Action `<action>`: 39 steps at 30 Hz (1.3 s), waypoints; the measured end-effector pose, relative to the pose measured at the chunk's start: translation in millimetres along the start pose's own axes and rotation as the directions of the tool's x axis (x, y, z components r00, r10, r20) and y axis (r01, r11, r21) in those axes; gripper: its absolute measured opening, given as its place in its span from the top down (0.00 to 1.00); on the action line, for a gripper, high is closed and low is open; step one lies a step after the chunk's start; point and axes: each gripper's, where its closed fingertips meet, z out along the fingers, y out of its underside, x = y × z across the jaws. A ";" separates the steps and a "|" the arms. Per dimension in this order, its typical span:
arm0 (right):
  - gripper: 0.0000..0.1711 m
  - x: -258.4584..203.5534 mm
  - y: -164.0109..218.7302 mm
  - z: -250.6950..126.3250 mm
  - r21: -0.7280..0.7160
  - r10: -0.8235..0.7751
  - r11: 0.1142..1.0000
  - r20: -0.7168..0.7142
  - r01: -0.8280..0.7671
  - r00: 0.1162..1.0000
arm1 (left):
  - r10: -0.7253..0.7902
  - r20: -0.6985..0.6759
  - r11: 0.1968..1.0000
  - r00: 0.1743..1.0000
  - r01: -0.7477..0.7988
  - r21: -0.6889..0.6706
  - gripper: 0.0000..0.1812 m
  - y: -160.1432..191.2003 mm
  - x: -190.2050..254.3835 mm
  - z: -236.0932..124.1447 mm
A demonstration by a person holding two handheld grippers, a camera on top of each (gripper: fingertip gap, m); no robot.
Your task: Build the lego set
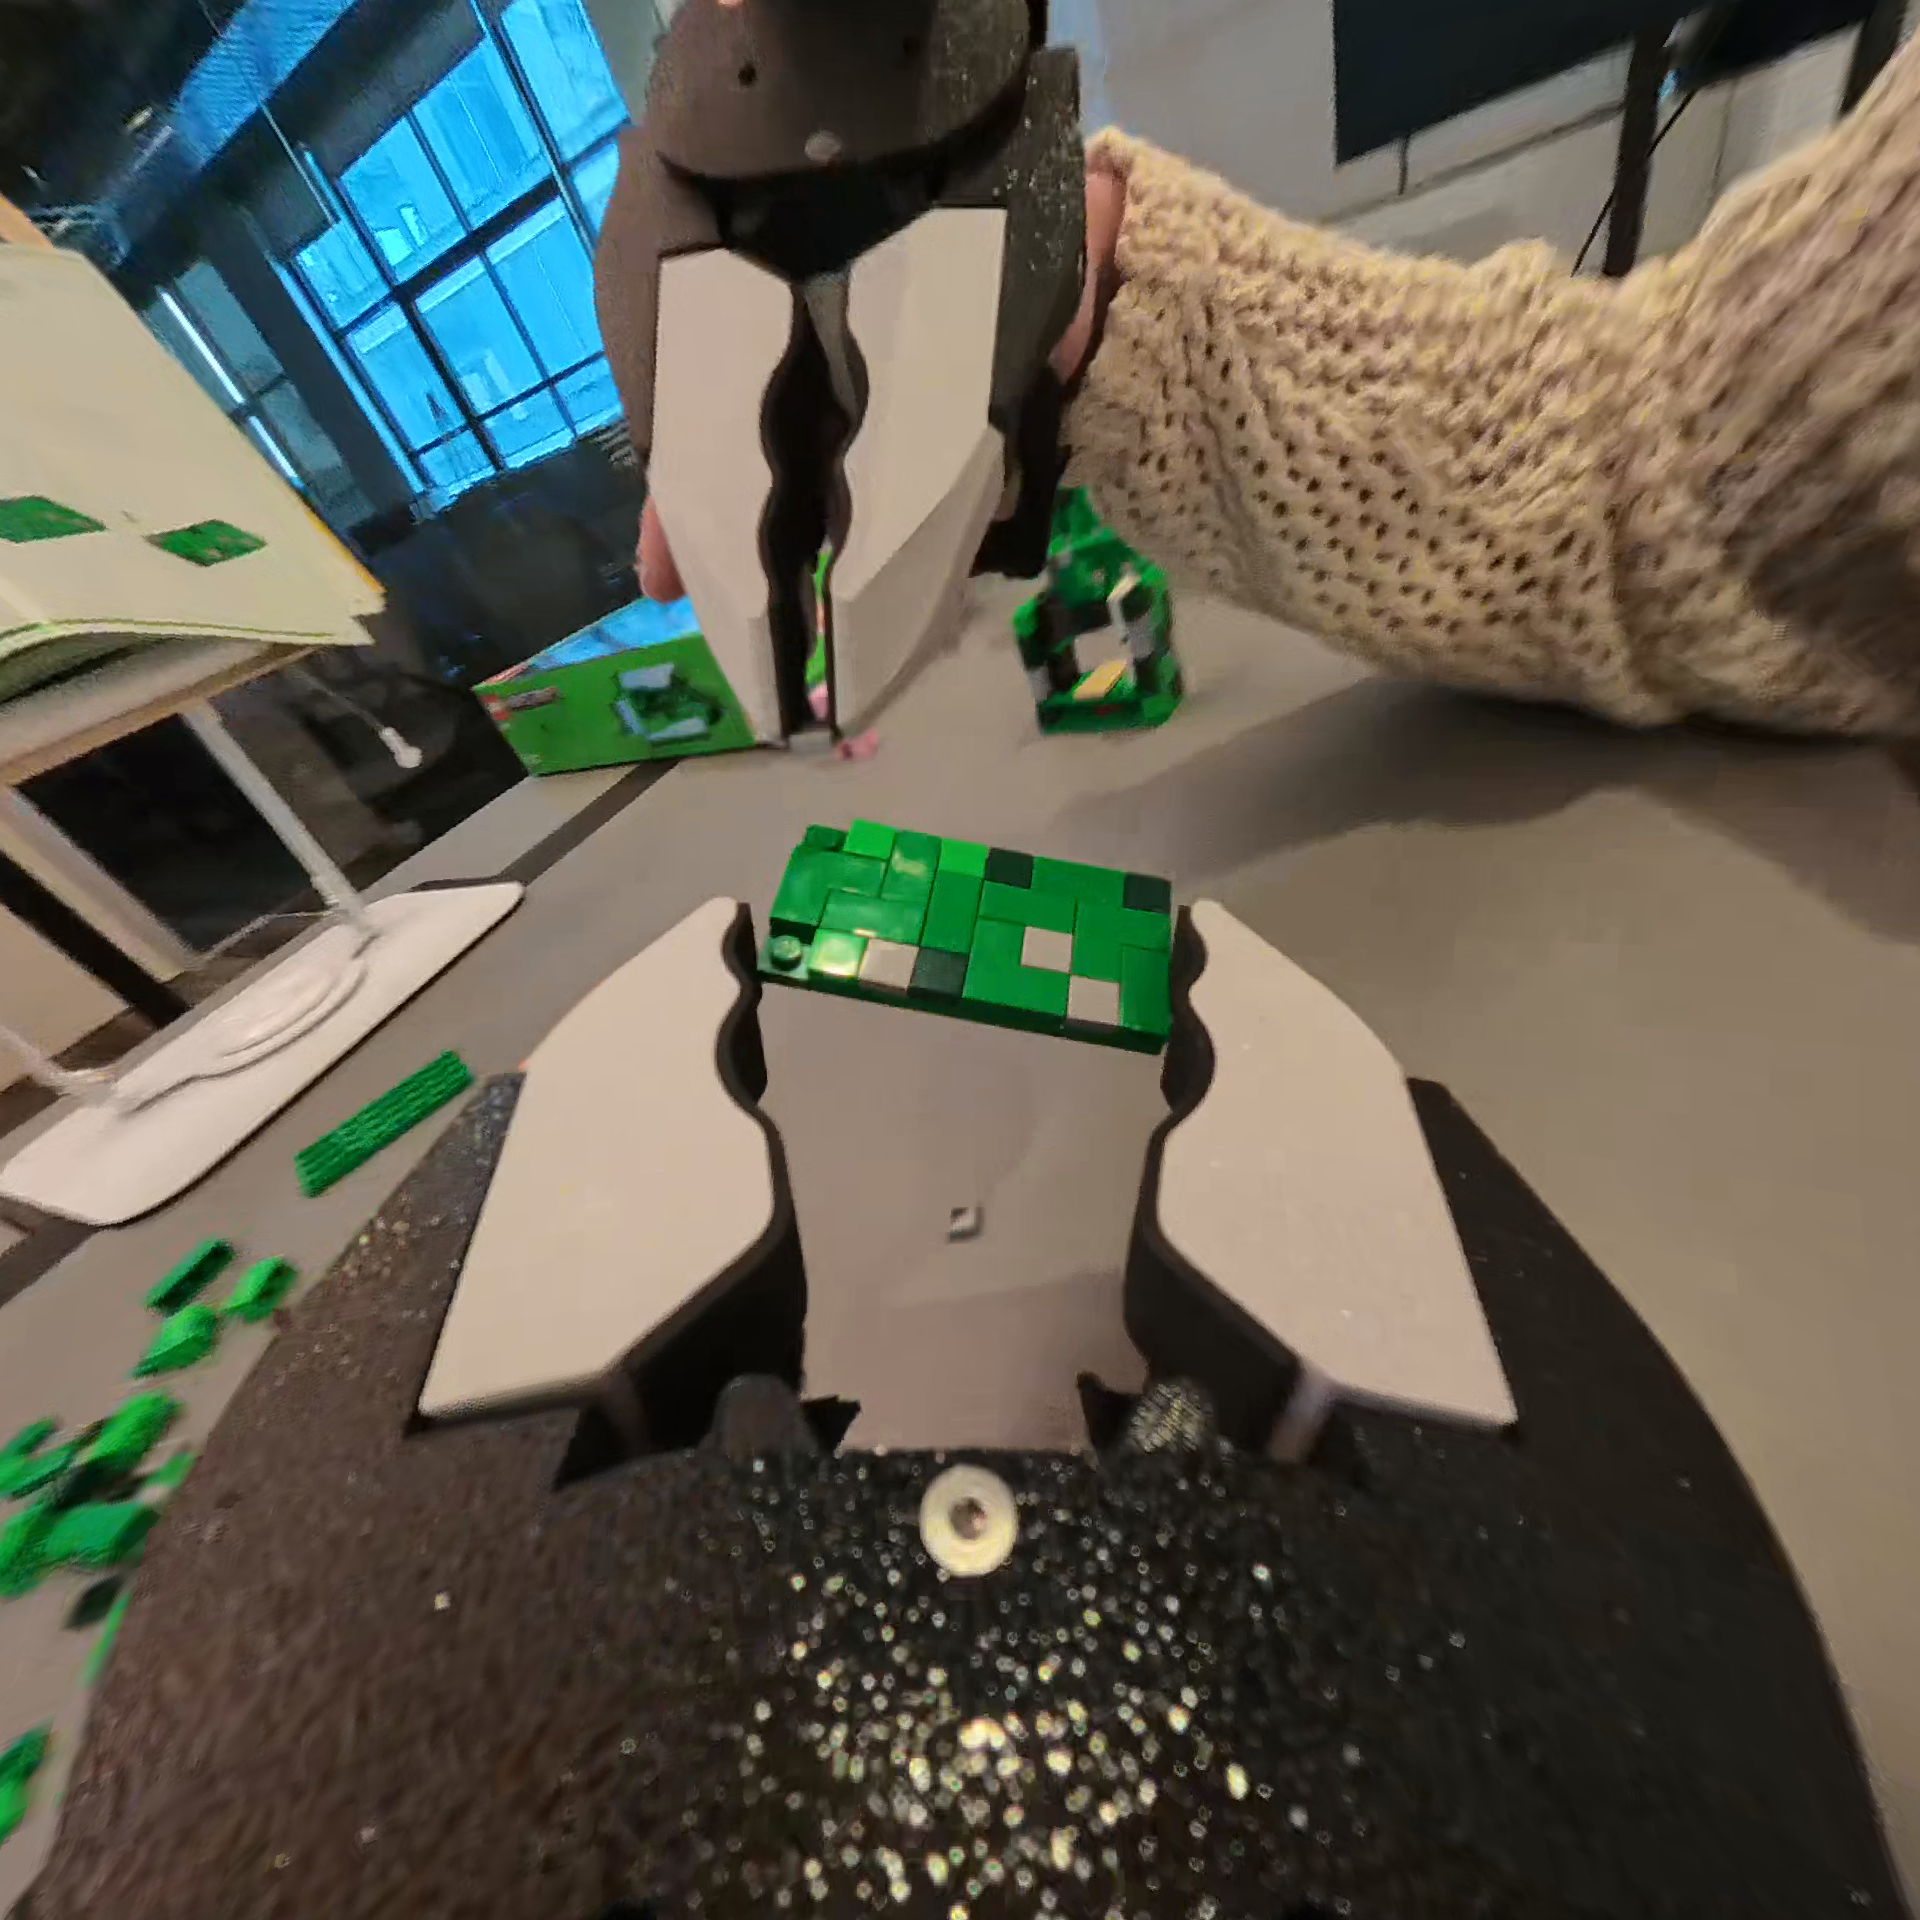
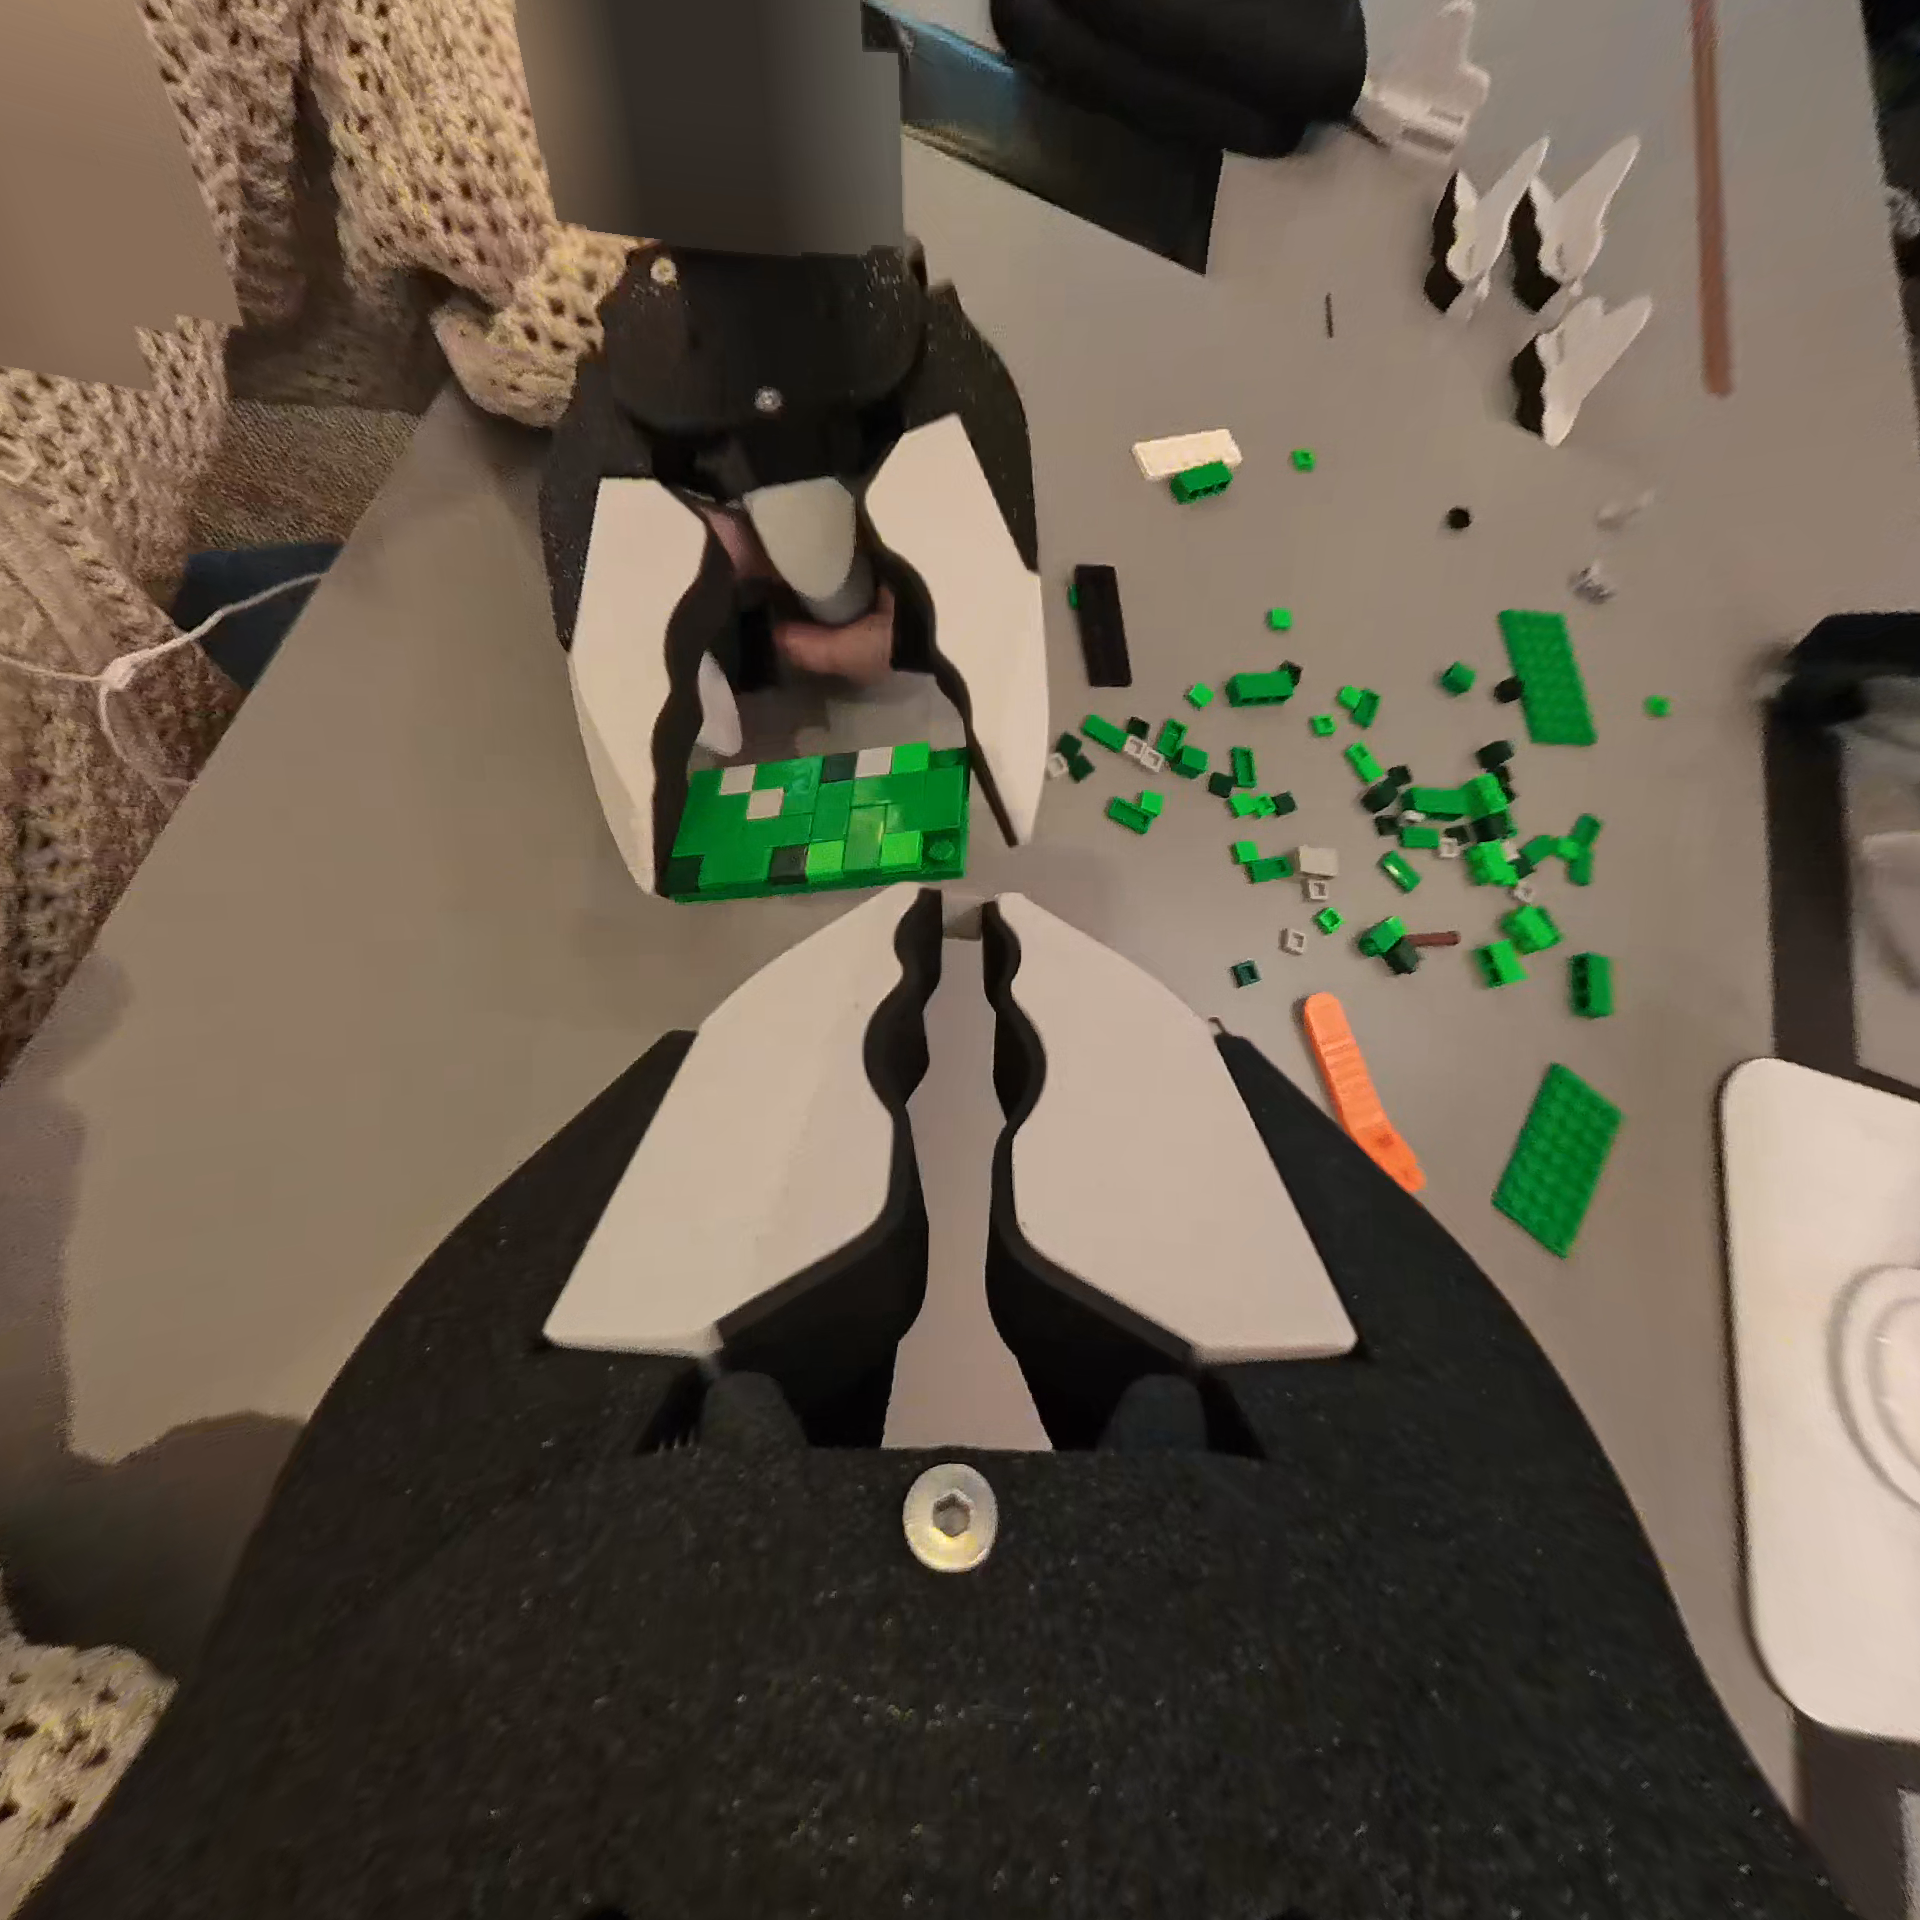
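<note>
A flat green plate (image 1: 966, 935) covered with green, dark green and light grey tiles lies on the grey table (image 1: 1558, 987). My left gripper (image 1: 964, 925) has its fingers at the plate's two short sides and grips it; the right wrist view shows the same plate (image 2: 821, 821) between the left gripper's (image 2: 831, 862) fingers. My right gripper (image 2: 958, 906) is shut on a small light grey tile (image 2: 961, 922), just in front of the plate's edge. In the left wrist view the right gripper (image 1: 805, 727) points down beyond the plate.
Loose green bricks (image 2: 1403, 810), two green plates (image 2: 1555, 1158), a black plate (image 2: 1101, 623) and an orange brick separator (image 2: 1361, 1091) lie beside the plate. A partly built green model (image 1: 1101, 644), a green box (image 1: 623, 707), an open booklet (image 1: 156, 520) and a knit sleeve (image 1: 1455, 468) are beyond. The grippers' ends are close to 4 cm from one another. Left tips and right tips are each some 20 cm from the orange brick separator (image 2: 1361, 1091).
</note>
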 end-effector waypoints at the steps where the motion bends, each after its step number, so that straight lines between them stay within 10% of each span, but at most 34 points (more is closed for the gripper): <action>1: 0.96 -3.1 -3.4 -3.3 -0.009 -0.019 1.000 -0.008 0.019 1.000 | -0.030 -0.010 0.999 0.999 0.031 0.027 0.59 -4.5 2.6 -0.1; 11: 0.96 -17.6 0.2 9.9 -0.238 -0.089 0.968 -0.045 0.076 0.995 | -0.108 -0.052 0.993 0.993 0.110 0.036 0.59 -8.3 10.6 -0.2; 39: 0.93 -16.6 -6.8 19.4 -0.221 -0.115 0.970 -0.053 0.101 0.992 | -0.172 -0.062 0.985 0.983 0.173 0.019 0.59 -5.2 6.0 -2.3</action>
